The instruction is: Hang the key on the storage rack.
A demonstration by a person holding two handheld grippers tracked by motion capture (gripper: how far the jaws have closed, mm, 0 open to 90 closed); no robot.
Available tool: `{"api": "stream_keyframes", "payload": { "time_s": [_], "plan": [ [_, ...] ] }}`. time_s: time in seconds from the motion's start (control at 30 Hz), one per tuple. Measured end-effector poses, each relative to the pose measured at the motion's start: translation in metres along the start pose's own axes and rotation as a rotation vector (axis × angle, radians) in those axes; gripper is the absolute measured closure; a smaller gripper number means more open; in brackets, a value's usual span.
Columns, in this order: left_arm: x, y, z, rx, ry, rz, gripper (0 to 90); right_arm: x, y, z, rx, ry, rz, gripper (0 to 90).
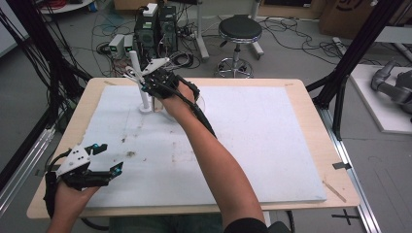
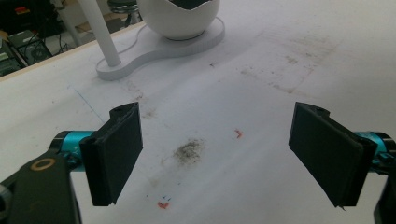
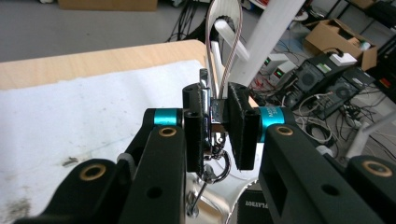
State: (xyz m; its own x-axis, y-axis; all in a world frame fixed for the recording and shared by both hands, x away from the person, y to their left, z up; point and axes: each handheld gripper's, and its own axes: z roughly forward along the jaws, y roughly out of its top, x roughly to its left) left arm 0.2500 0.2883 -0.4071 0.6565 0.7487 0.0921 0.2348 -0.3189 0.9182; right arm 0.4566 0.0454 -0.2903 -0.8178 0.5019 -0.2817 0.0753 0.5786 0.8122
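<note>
Right gripper [image 3: 215,126]: jaws drawn close together and clamped on a small metal clasp [image 3: 212,112]; seen from above, this gripper [image 1: 145,80] is at the far left part of the table, beside the white stand.
Metal clasp: pinched between the black pads, with a thin looped strap [image 3: 224,42] rising from it and a metal ring [image 3: 217,170] hanging below it.
Looped strap: striped, pale, arching up over the hook [image 3: 231,39] of the white stand; whether it rests on the hook I cannot tell.
White stand [image 1: 143,97]: upright post on a flat base, with a white bowl-shaped cup [image 2: 180,16] standing on the same base.
Left gripper [image 2: 217,154]: jaws wide apart, nothing between them; it hovers over the white mat [image 1: 252,145] near the front left corner.
Writing: dark lettering on the right gripper's teal collar [image 3: 271,116] and white lettering on a black part at the bottom edge, both too blurred to read.
Mat marks: grey smudge [image 2: 189,150] and small red marks [image 2: 238,134] between the left jaws.
</note>
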Motion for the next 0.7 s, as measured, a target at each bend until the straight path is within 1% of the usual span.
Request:
{"api": "stream_keyframes", "payload": {
  "time_s": [0.03,0.07,0.13,0.27,0.33,0.37,0.4,0.43,0.5,0.53,0.57,0.63,0.7],
  "plan": [
    [0.0,0.0,0.0,-0.001,0.0,-0.001,17.5,0.0,-0.001,0.002,0.01,0.002,0.006,78.6],
    [0.0,0.0,0.0,-0.001,-0.001,-0.001,17.5,-0.001,-0.002,0.003,0.011,-0.008,-0.004,78.5],
    [0.0,-0.001,0.0,0.001,0.0,-0.002,17.5,-0.001,-0.003,0.006,0.027,-0.009,-0.002,78.5],
    [0.001,-0.001,-0.001,0.001,0.0,-0.002,17.5,-0.003,-0.005,0.01,0.054,-0.027,-0.007,78.5],
    [0.001,-0.001,-0.001,0.001,0.0,-0.001,17.5,-0.003,-0.007,0.012,0.057,-0.031,-0.005,78.4],
    [0.001,-0.001,-0.001,0.001,-0.001,-0.004,17.5,-0.004,-0.007,0.013,0.056,-0.042,-0.013,77.8],
    [0.001,-0.001,-0.001,0.002,-0.001,-0.004,17.5,-0.004,-0.007,0.013,0.058,-0.042,-0.005,76.6],
    [0.001,-0.001,-0.001,0.002,0.001,-0.005,17.5,-0.004,-0.007,0.012,0.05,-0.035,0.007,72.4],
    [0.001,-0.002,0.0,0.005,-0.001,-0.003,17.5,-0.004,-0.007,0.009,0.031,-0.037,0.004,69.9],
    [0.001,-0.002,0.0,0.006,-0.001,-0.003,17.5,-0.004,-0.007,0.007,0.02,-0.035,0.006,66.5],
    [0.001,-0.002,0.0,0.007,-0.002,-0.003,17.5,-0.005,-0.007,0.005,0.019,-0.036,0.015,65.8],
    [0.001,-0.002,0.001,0.006,-0.005,-0.004,17.5,-0.006,-0.008,0.0,0.005,-0.034,0.008,65.5],
    [0.001,-0.002,0.001,0.008,-0.006,-0.001,17.5,-0.01,-0.01,-0.007,-0.011,-0.036,0.022,60.8]
  ]
}}
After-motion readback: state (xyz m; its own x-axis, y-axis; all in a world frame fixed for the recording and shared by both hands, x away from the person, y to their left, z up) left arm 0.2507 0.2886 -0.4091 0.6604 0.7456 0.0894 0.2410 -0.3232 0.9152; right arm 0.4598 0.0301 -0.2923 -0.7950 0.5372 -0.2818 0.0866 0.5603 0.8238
